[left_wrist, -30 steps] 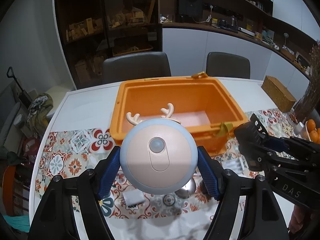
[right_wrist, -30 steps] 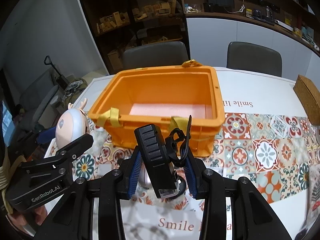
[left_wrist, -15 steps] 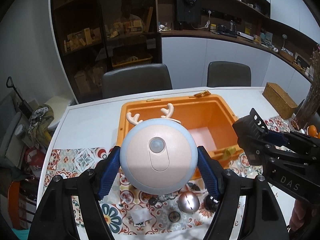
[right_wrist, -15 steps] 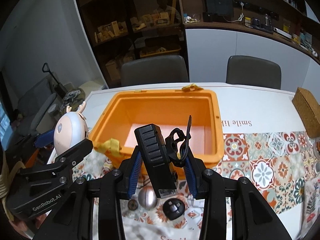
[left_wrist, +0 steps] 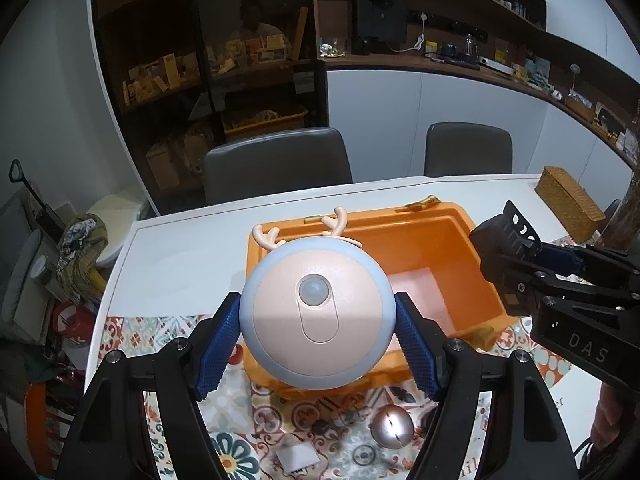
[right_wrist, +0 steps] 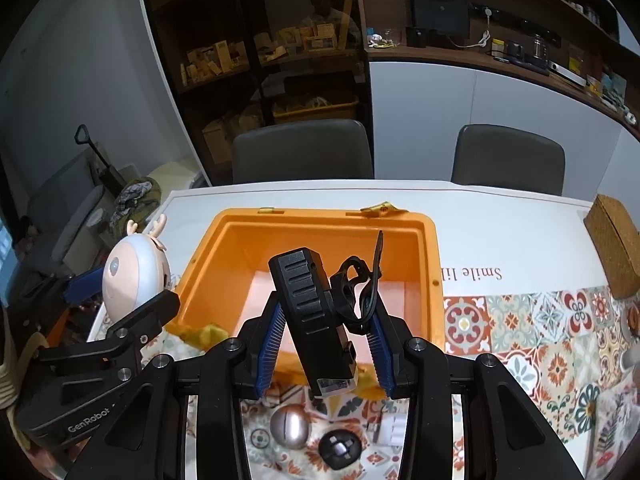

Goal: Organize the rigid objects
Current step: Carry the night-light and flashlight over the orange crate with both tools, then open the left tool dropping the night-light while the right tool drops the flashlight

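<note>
Both grippers have risen above the orange bin [left_wrist: 472,240]: left gripper [left_wrist: 318,336] pinching the deer night light [left_wrist: 316,312], right gripper [right_wrist: 326,340] clamping the black bike light [right_wrist: 312,316], poised for dropping in.

Black grippers [left_wrist: 318,344], blue ribbed pads [left_wrist: 216,350], silver screws

1. The deer-faced round toy [left_wrist: 318,316] looks like smooth matt plastic
2. The orange bin [right_wrist: 428,264] is glossy plastic
3. The near silver ball [right_wrist: 290,426] shines like brushed metal
4. The black ribbed device [right_wrist: 310,316] looks like matt plastic
</note>
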{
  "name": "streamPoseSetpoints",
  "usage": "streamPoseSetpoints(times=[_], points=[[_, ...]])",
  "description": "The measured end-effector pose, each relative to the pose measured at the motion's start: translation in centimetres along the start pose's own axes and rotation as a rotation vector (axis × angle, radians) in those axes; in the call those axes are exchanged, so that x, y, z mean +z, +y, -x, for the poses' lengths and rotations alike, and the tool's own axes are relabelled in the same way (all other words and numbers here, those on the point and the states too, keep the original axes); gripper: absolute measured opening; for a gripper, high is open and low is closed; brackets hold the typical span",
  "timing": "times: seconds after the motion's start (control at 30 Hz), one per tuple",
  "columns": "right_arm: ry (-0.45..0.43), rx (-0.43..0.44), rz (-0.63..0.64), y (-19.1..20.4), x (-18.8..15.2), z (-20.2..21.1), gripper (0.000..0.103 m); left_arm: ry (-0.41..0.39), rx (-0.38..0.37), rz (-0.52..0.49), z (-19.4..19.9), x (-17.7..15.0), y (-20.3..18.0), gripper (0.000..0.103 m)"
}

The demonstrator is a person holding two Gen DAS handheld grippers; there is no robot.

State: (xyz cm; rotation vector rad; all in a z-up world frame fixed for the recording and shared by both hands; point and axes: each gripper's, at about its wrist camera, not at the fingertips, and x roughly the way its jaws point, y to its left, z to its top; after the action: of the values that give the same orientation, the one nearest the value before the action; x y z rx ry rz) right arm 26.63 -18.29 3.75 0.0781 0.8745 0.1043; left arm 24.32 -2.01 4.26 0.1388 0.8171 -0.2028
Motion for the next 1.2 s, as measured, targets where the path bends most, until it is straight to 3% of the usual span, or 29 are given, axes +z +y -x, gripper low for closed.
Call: streamPoseSetpoints(times=[0.4, 1.2], points=[[0.104, -0.013, -0.002, -0.4, 1.3, -4.4, 0.04, 0.085, 0.009, -0.007, -4.8, 1.0, 0.6, 0.074], [0.256, -0.049, 0.0, -1.2, -0.1, -11.0, 0.04, 0.291, -0.029, -0.039, -12.6, -1.0, -0.4, 0.075]])
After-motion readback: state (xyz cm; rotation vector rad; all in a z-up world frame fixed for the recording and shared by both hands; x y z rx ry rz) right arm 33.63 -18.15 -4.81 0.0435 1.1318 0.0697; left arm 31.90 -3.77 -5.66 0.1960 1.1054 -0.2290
